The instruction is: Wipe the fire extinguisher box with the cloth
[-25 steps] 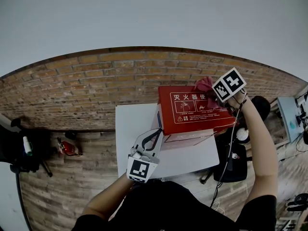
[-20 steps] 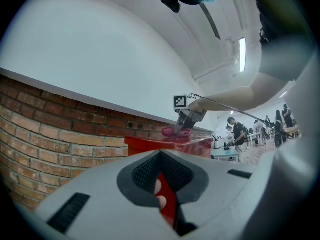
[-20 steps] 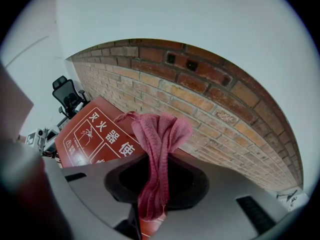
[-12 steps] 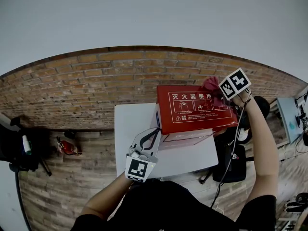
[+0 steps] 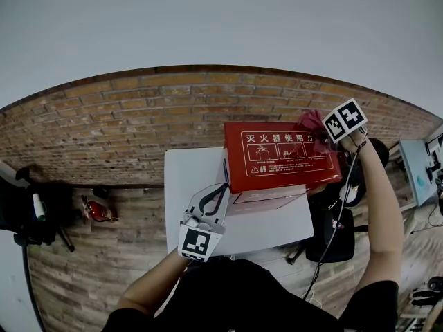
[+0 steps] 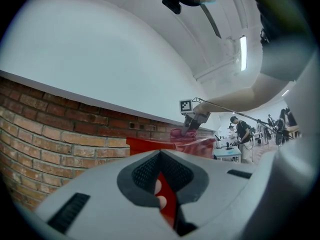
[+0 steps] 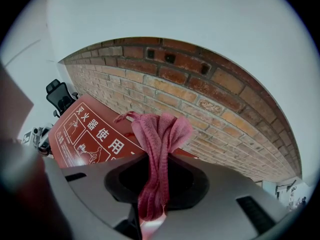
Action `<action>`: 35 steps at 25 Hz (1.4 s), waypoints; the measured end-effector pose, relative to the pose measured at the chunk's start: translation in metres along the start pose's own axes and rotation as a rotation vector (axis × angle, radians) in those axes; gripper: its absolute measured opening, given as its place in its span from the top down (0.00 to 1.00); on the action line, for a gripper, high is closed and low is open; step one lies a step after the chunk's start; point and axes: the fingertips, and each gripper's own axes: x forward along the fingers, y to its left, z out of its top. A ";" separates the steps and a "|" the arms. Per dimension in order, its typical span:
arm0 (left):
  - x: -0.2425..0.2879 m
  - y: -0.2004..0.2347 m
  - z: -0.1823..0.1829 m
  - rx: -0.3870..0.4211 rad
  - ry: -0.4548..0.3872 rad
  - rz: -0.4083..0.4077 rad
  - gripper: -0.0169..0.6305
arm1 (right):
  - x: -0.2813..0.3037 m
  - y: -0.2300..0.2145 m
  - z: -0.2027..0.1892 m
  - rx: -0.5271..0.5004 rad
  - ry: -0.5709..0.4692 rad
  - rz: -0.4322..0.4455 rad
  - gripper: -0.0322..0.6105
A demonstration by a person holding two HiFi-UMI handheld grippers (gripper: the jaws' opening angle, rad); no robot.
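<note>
Fire extinguisher box, red with white printed instructions on its top face, lies on the white table against the brick wall. The left tongs are closed together on the thin red edge at the box's near left corner and have not shifted over the last second, so the box stays braced.

What has changed is on the far side. The right tongs, clamped on a bunched pink cloth, have slid rightwards along the far edge of the top face. Earlier the cloth sat over the middle of the printed heading and hid its later characters; now it lies at the far right corner and more of the heading reads clear. The right gripper view shows the cloth hanging out past the pads and draped onto the red surface, with the wall just behind.

This looks like one wiping stroke along the far edge that has reached its right end. The nearer part of the fire extinguisher box top, and its sides, probably still need passes.
</note>
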 end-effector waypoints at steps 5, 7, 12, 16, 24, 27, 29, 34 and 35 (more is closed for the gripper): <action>0.000 0.000 0.000 -0.009 -0.004 0.012 0.92 | 0.000 -0.011 -0.006 0.024 0.002 0.004 0.79; 0.000 0.000 0.000 -0.020 0.001 0.017 0.92 | -0.001 -0.014 -0.008 0.033 0.002 0.005 0.79; 0.000 0.001 0.000 -0.028 -0.001 0.030 0.92 | -0.001 -0.023 -0.013 0.046 0.007 -0.001 0.79; 0.001 0.002 0.002 -0.029 -0.005 0.040 0.92 | -0.001 -0.031 -0.017 0.055 0.016 -0.011 0.79; 0.001 0.003 0.001 -0.027 -0.006 0.053 0.92 | -0.001 -0.046 -0.024 0.096 0.015 -0.009 0.79; 0.002 0.003 0.001 -0.025 -0.010 0.056 0.92 | -0.002 -0.049 -0.026 0.102 0.016 -0.012 0.79; 0.002 0.003 0.001 -0.028 -0.007 0.056 0.92 | -0.002 -0.049 -0.028 0.104 0.016 -0.017 0.79; 0.002 0.004 0.001 -0.032 -0.006 0.056 0.92 | -0.004 -0.049 -0.032 0.097 0.020 -0.034 0.79; 0.002 0.004 0.001 -0.032 -0.009 0.055 0.92 | -0.005 -0.048 -0.033 0.092 0.022 -0.039 0.79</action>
